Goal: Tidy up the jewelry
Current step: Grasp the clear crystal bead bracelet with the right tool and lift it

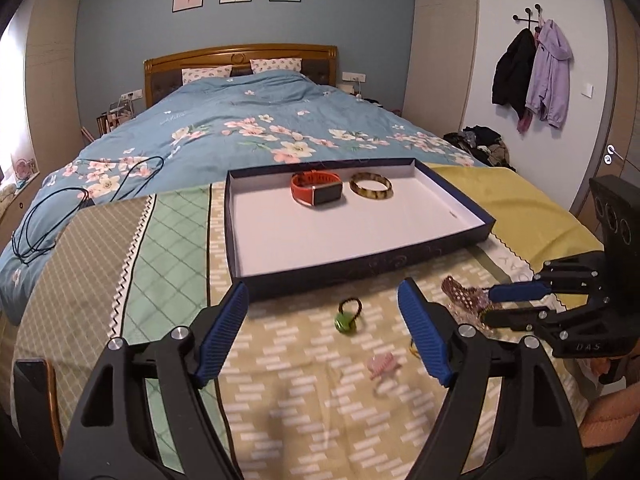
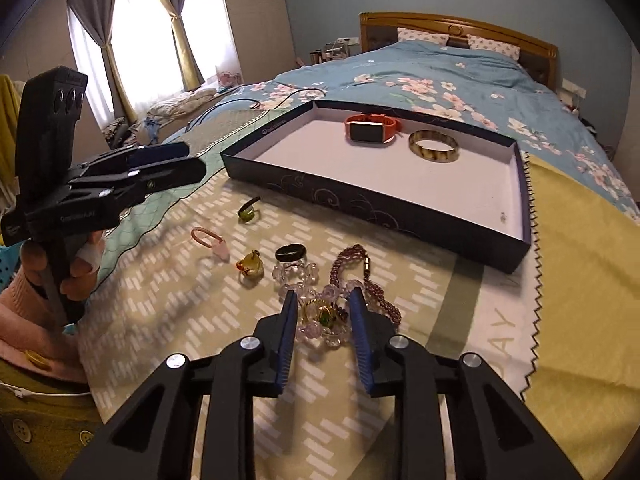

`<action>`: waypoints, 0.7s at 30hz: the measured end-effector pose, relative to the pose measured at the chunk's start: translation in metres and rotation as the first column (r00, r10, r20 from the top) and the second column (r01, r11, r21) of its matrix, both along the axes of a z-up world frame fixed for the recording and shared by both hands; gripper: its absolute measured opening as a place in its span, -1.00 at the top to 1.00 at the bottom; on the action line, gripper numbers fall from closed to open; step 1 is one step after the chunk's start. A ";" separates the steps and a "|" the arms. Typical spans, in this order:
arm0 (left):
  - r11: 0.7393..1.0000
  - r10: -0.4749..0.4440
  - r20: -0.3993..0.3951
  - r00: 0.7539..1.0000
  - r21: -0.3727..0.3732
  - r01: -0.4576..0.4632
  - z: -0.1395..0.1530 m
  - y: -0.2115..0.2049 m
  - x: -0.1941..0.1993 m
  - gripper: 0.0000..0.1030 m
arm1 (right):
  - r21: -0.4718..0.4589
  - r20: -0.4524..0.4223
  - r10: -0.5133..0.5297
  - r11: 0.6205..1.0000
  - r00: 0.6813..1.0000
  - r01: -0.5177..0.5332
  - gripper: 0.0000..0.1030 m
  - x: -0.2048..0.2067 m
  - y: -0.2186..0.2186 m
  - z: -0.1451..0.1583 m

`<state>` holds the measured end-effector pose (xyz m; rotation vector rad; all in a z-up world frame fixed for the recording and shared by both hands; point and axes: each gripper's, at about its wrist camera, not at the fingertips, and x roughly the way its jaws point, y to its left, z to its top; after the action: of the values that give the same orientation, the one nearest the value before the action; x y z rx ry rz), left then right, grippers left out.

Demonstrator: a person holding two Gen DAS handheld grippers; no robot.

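Note:
A dark blue box lid with a white inside lies on the bed and holds an orange watch and a tortoiseshell bangle. In front of it lie a green hair tie, a pink hair tie, a yellow ring, a black ring, a purple bead bracelet and clear beads. My left gripper is open above the green hair tie. My right gripper is open around a gold and green ring.
Patterned cloths cover the near end of the bed. A yellow cloth lies to the right. A black cable lies on the blue floral quilt. Coats hang on the right wall.

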<state>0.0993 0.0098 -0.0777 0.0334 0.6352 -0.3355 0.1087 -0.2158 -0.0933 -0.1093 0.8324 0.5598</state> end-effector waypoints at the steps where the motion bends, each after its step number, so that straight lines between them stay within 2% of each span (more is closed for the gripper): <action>1: 1.000 -0.002 -0.002 1.000 -0.001 0.002 -0.001 -0.001 0.002 -0.48 | 0.003 -0.001 -0.001 1.000 1.000 0.001 0.51 -0.002 -0.002 0.001; 5: 1.000 -0.011 -0.008 1.000 -0.008 0.011 -0.004 -0.001 0.000 -0.48 | 0.001 0.005 -0.031 1.000 0.999 0.031 0.50 -0.005 -0.009 0.001; 8: 1.000 -0.016 -0.012 1.000 -0.014 0.016 -0.006 0.000 -0.003 -0.48 | 0.048 -0.025 -0.076 0.996 0.997 0.077 0.50 0.001 -0.020 -0.002; 12: 1.000 -0.018 -0.010 1.000 -0.021 0.018 -0.006 0.001 -0.007 -0.48 | 0.089 -0.083 -0.077 0.992 0.994 0.084 0.70 0.012 -0.024 -0.010; 14: 1.000 -0.019 -0.011 1.000 -0.022 0.018 -0.006 0.002 -0.008 -0.48 | 0.117 -0.106 -0.070 0.990 0.992 0.082 0.71 0.014 -0.025 -0.014; 17: 0.999 -0.017 -0.020 1.000 -0.029 0.017 -0.007 0.003 -0.008 -0.48 | 0.149 -0.123 -0.059 0.986 0.991 0.077 0.83 0.016 -0.028 -0.016; 21: 0.999 -0.017 -0.022 1.000 -0.031 0.016 -0.007 0.004 -0.008 -0.48 | 0.169 -0.107 -0.063 0.982 0.992 0.081 0.85 0.012 -0.031 -0.013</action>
<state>0.0914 0.0143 -0.0845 0.0055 0.6522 -0.3624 0.1211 -0.2463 -0.1061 0.1086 0.8788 0.5703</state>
